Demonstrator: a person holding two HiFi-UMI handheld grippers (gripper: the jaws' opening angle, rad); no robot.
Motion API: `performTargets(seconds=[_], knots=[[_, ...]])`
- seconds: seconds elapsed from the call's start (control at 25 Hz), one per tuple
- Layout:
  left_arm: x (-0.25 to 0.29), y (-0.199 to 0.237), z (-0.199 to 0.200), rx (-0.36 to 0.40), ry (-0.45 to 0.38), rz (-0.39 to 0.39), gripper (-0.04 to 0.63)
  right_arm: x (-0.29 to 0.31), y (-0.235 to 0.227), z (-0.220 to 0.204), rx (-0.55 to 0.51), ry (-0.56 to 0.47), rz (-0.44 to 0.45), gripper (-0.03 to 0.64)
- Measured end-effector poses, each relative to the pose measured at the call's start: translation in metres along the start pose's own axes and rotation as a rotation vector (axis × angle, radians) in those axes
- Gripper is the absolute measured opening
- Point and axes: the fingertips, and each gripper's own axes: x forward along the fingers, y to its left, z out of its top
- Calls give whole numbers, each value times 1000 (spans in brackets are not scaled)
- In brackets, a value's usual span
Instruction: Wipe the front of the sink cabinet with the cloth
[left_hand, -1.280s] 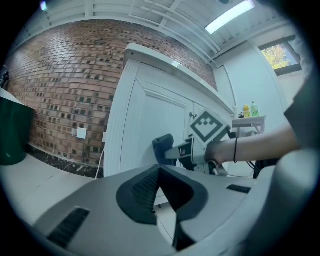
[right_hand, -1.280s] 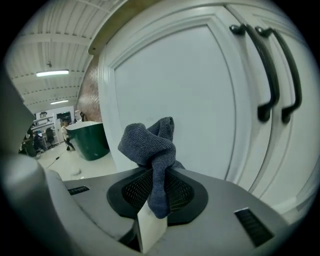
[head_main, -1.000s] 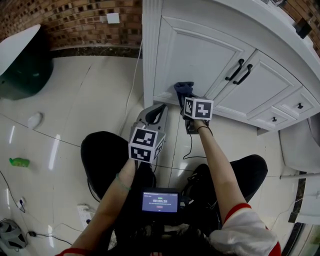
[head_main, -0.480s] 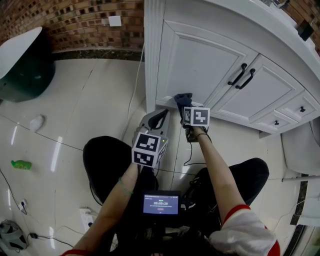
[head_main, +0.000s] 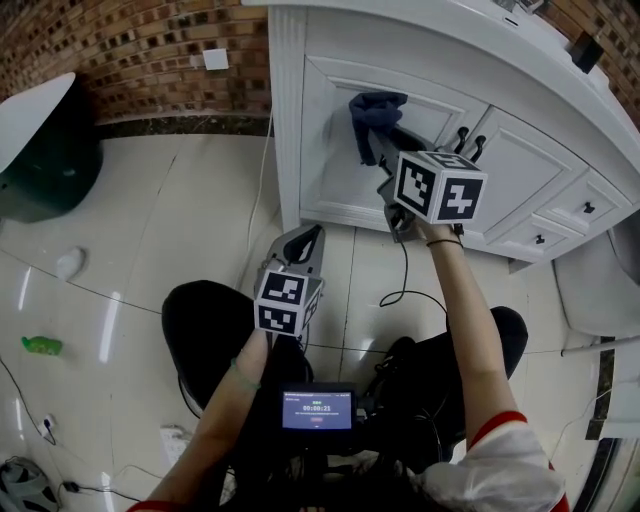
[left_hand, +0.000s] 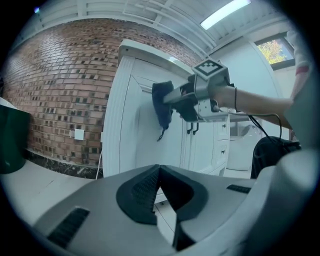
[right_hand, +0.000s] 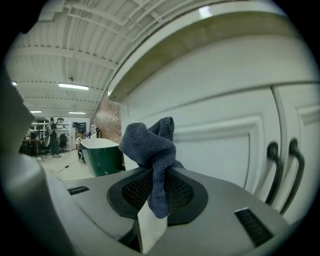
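The white sink cabinet (head_main: 325, 160) fills the upper right of the head view. My right gripper (head_main: 381, 140) is shut on a dark blue cloth (head_main: 374, 112) and holds it against the upper part of the left door panel. In the right gripper view the cloth (right_hand: 150, 147) bunches out between the jaws of the right gripper (right_hand: 157, 186), close to the cabinet door (right_hand: 220, 145). My left gripper (head_main: 308, 240) hangs low over the floor in front of the cabinet, shut and holding nothing. From the left gripper (left_hand: 160, 172) the cloth (left_hand: 162, 106) shows against the cabinet (left_hand: 130, 135).
Black door handles (head_main: 468, 142) sit just right of the cloth, with small drawers (head_main: 585, 208) further right. A white cable (head_main: 262, 190) runs down the cabinet's left edge. A green tub (head_main: 40, 135) stands far left by the brick wall (head_main: 130, 45). Small items (head_main: 40, 346) lie on the tile floor.
My right gripper has lifted the cloth from the cabinet's bottom edge up to the top of the left door. The left gripper has barely moved.
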Motion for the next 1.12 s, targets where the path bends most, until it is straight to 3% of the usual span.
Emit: performTargets(seconds=[0.16, 0.36, 1.12], knots=[[-11, 0, 18, 24, -24, 5, 20, -12, 3, 48, -24, -82, -12, 69], [-26, 8, 44, 49, -74, 29, 20, -8, 1, 35, 2, -65, -28, 69], [-24, 20, 51, 38, -94, 16, 20, 69, -11, -255, 109, 421, -95, 69]])
